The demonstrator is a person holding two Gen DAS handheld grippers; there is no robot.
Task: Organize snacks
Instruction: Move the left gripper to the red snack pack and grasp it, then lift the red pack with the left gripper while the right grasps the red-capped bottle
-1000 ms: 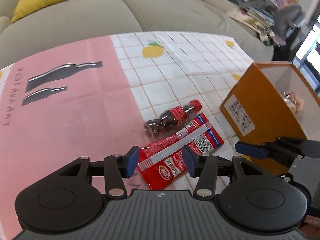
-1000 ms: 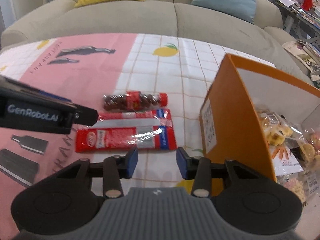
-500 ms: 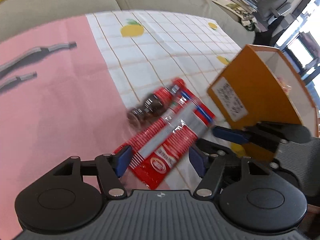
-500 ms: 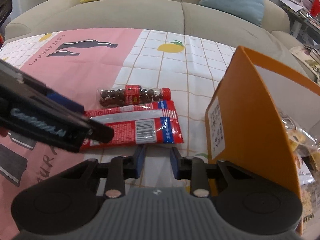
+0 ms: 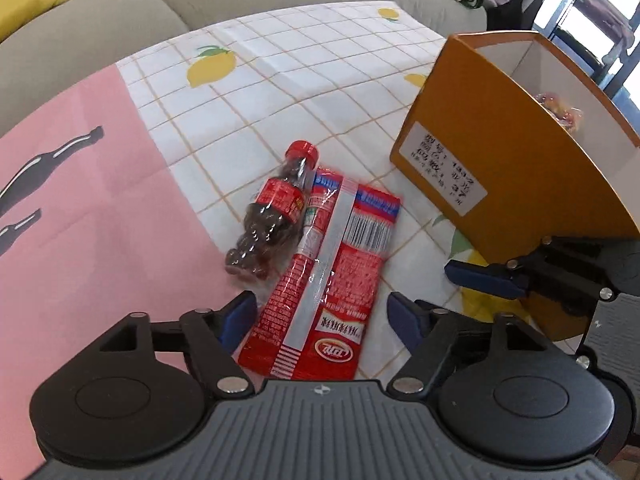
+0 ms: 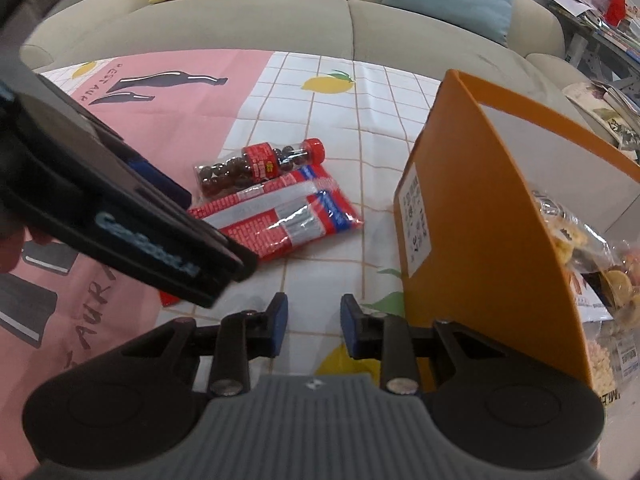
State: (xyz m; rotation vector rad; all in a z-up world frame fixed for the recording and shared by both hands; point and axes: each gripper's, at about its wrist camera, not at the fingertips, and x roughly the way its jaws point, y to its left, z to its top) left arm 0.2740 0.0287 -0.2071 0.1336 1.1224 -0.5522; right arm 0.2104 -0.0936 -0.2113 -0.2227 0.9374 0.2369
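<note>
A red snack packet (image 5: 332, 280) lies flat on the tablecloth, and its near end sits between the fingers of my left gripper (image 5: 320, 316). Those jaws are opening and the pads stand clear of the packet on both sides. Alongside the packet, touching it, lies a small red-capped bottle of chocolate balls (image 5: 276, 216). An orange box (image 5: 500, 168) stands to the right with bagged snacks (image 6: 576, 240) inside. My right gripper (image 6: 313, 320) hovers shut and empty over the cloth beside the box's (image 6: 472, 240) near corner. In its view the packet (image 6: 280, 216) and bottle (image 6: 260, 164) lie ahead on the left.
The table wears a pink and white checked cloth (image 5: 100, 220) with lemon prints. A grey sofa (image 6: 240, 28) with yellow and blue cushions runs behind it. Stacks of papers (image 6: 608, 96) sit at the far right.
My left gripper has closed in on the red packet, rolled, and its jaws have widened around the packet's near end. The right gripper's jaws have narrowed.
</note>
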